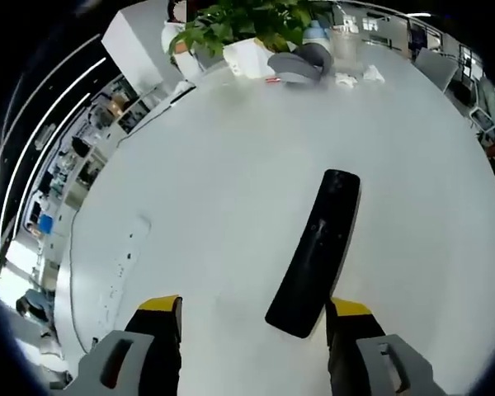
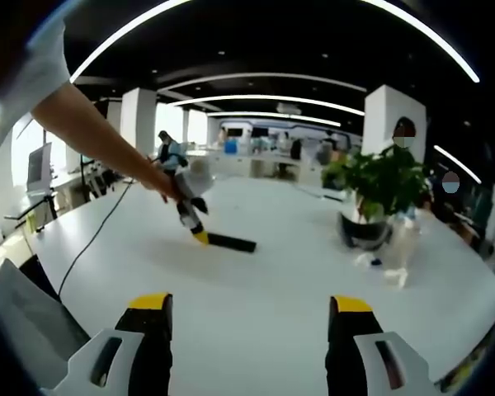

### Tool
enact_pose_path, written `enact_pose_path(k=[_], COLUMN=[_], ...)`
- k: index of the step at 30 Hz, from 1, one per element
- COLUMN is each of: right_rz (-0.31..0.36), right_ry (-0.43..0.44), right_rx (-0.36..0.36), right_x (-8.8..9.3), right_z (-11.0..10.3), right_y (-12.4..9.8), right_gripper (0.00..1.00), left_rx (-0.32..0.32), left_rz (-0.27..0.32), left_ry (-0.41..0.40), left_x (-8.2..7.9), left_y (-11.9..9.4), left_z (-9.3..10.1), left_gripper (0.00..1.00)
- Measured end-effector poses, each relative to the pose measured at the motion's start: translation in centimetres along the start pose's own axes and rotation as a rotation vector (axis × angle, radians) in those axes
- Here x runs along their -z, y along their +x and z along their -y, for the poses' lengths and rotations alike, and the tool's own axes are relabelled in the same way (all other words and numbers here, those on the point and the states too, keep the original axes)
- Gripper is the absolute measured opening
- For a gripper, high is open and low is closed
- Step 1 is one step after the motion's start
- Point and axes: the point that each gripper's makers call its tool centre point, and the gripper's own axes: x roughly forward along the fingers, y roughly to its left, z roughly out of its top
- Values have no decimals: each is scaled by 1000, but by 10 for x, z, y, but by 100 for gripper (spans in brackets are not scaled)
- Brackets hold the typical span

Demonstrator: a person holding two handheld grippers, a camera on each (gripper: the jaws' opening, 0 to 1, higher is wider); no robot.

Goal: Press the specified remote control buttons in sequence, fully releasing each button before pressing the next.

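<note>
Mid-tabletop (image 1: 231, 190), black remote (image 1: 315, 252) is lying flat: light, rigid, slick; pressing, not gripping. Left tongs (image 1: 254, 318) and right tongs (image 2: 249, 318) are gaping, empty.

A white table (image 1: 231, 190) carries a black remote (image 1: 315, 252) near its middle and a white remote (image 1: 124, 268) by one edge — a potted plant (image 2: 378, 194) stands toward the far edge.

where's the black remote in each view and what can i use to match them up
Left gripper view: the black remote lies on the white table, low centre, between the jaws.
Right gripper view: it lies mid-left, with the left gripper at its near end.
Shared landmark: the potted plant.
</note>
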Motion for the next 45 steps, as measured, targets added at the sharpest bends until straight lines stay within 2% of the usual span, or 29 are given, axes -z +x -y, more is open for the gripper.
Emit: enact_pose_path(k=[2,7,9,10,13,16,19,23,27,34,36,42,45], right_rz=[-4,-4,-2,0,1,27,35,33,27,55,68,57,59], right_ry=[-2,3,7,8,9,9,19,19,8,12,25,22,23], right_rx=[2,14,17,18,21,45,60,59,57,93,102,89,85], right_x=[1,0,0,0,0,-4,-5,-4,-4,-8,-10,-8,-9], right_z=[0,4,5,5,6,11,15,15,14,20,23,19,19], right_y=[0,0,0,-1,-1,-3,-4,-3,-3,-5,-7,-5,-5], right_gripper=[76,77,77,77,79,84,87,89,92,99,99,99,99], left_rx=[7,-46,-37,-24,-32,-53,-43,-1,1,2,4,11,6], left_rz=[-12,0,3,-6,-4,2,-4,-15,-21,-15,20,65,116], left_ry=[-70,-87,-113,-151,-172,-183,-237,-329,-323,-235,-243,-261,-319], left_x=[4,5,7,9,11,12,16,24,25,28,23,21,18], left_y=[0,0,-1,-1,0,2,0,3,2,-9,-13,-26,-34], left_z=[1,-10,-9,-7,-10,-15,-14,-9,-7,4,8,19,20], left_gripper=[78,90,89,89,92,98,100,100,100,100,100,100,100])
